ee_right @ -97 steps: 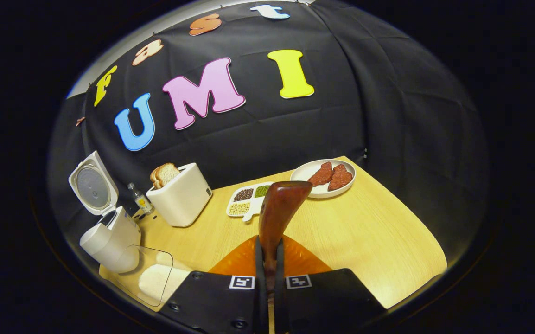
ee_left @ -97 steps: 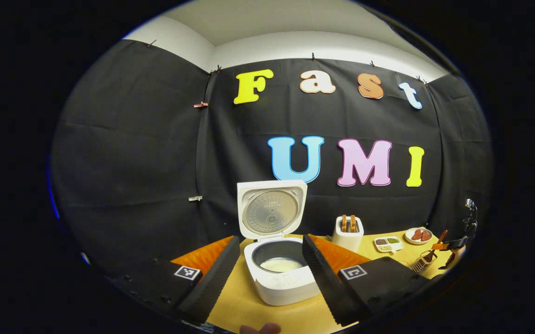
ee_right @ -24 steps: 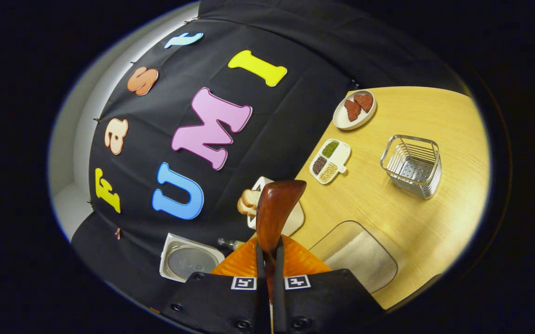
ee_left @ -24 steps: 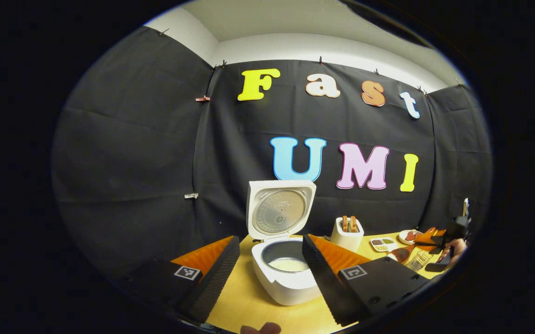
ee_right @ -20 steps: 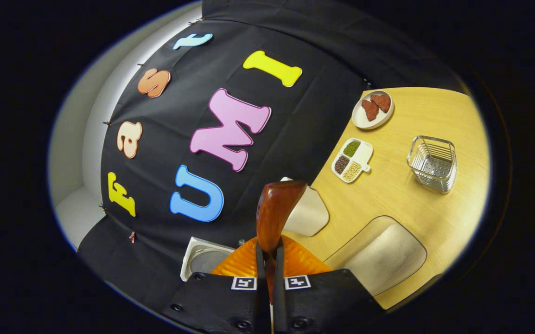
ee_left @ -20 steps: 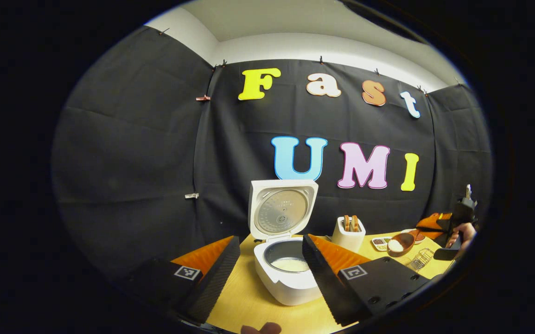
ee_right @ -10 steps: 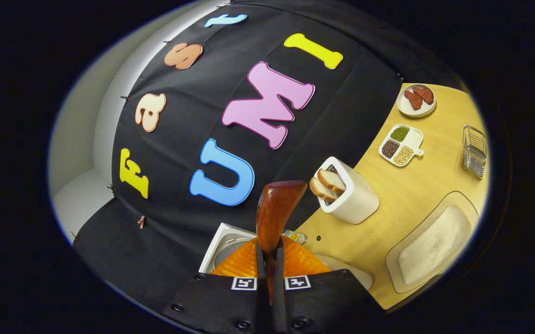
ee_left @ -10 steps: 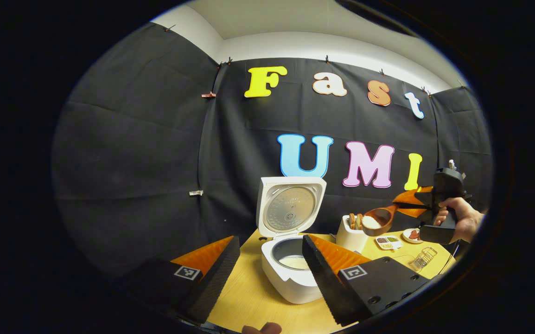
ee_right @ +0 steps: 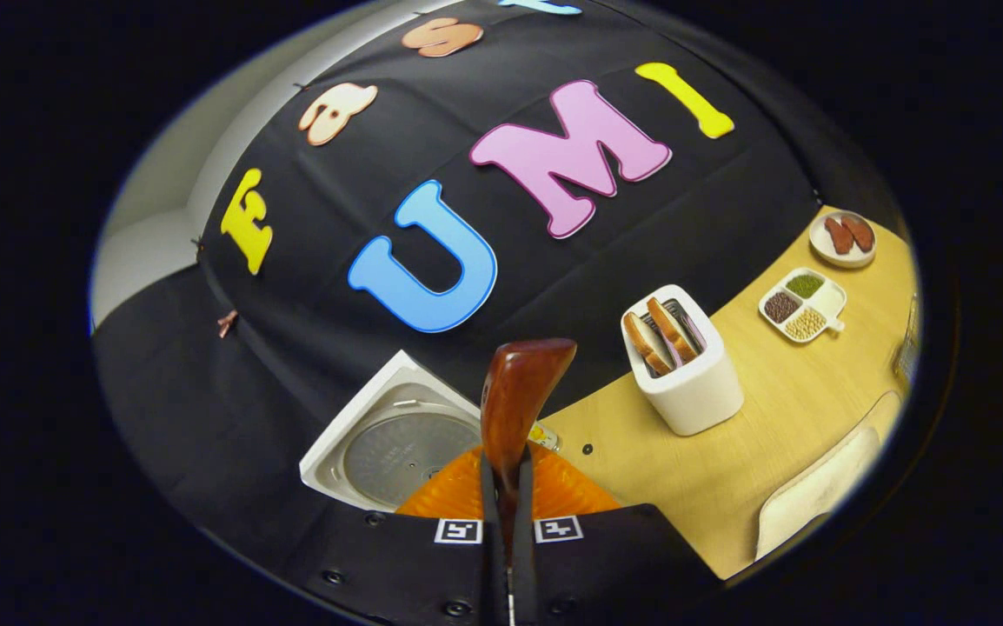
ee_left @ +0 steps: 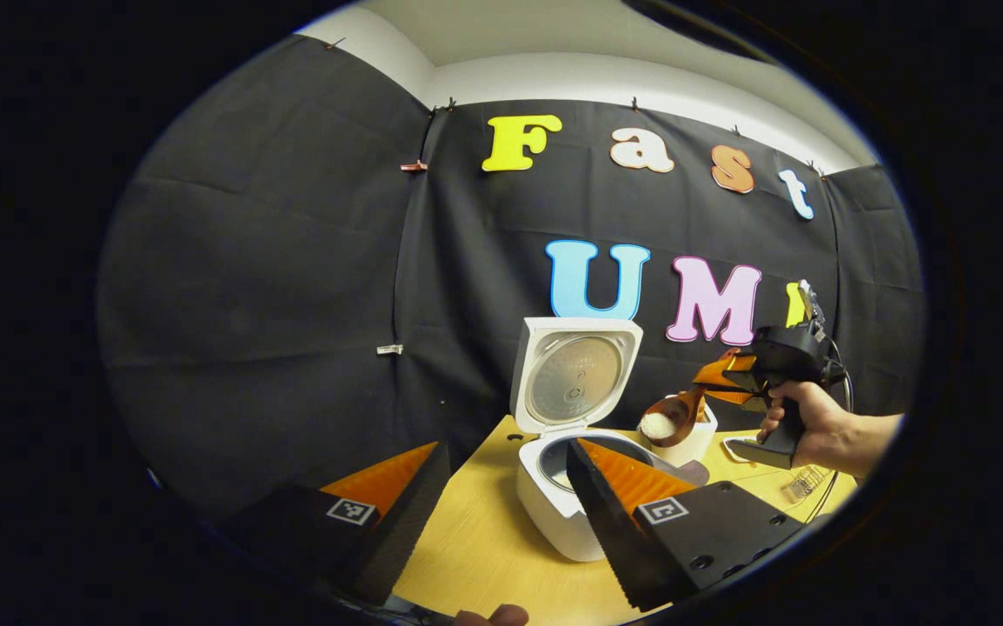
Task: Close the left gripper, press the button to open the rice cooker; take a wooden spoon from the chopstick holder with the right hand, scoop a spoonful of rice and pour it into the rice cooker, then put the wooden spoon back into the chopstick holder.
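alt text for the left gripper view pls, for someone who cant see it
A hand holds the right tool, which grips a wooden spoon heaped with rice just right of the open rice cooker. The left tool hangs open in the foreground over the wooden table.

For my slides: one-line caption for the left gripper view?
Right hand-held gripper carries a rice-filled brown wooden spoon toward the open white rice cooker.
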Demonstrator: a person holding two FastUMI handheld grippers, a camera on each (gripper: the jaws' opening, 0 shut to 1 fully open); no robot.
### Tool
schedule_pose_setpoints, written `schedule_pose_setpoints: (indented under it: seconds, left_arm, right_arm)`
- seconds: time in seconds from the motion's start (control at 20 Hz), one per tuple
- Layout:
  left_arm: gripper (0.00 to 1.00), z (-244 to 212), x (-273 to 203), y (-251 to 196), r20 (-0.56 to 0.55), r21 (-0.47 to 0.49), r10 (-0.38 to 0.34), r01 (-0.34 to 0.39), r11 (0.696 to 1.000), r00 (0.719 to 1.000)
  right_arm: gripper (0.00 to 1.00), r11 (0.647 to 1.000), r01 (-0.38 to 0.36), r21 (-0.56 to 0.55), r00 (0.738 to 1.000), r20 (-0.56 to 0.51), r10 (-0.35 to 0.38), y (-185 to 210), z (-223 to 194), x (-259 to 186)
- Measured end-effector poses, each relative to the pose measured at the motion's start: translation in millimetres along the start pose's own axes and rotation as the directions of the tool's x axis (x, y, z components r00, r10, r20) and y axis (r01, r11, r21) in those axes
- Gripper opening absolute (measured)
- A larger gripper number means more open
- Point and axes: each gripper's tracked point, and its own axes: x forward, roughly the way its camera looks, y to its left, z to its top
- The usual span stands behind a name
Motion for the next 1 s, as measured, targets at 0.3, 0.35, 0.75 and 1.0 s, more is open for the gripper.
schedule_pose_setpoints:
  seconds: [0.3, 0.35, 0.75, 1.0]
  left_arm:
    - [0.94, -12.8, -4.4, 11.1, -0.020, -0.025, 0.030, -0.030, 0.999, 0.999]
    - [0.94, -13.8, -4.9, 11.9, -0.024, -0.028, 0.032, -0.033, 0.999, 0.999]
    - [0.94, -19.0, -12.8, 22.2, -0.034, -0.056, 0.055, -0.057, 0.997, 0.998]
    - [0.94, -22.6, -20.0, 28.3, -0.042, -0.053, 0.071, -0.073, 0.996, 0.997]
  right_arm:
    - [0.07, 0.956, -0.042, -0.292, 0.999, -0.019, 0.039, 35.1, -23.2, 23.3]
    - [0.07, 0.938, -0.051, -0.342, 0.999, -0.017, 0.047, 42.3, -24.9, 26.3]
    - [0.07, 0.788, -0.145, -0.598, 0.988, -0.051, 0.144, 81.9, -49.0, 35.1]
    - [0.07, 0.605, -0.199, -0.771, 0.972, -0.074, 0.225, 108.2, -64.0, 26.3]
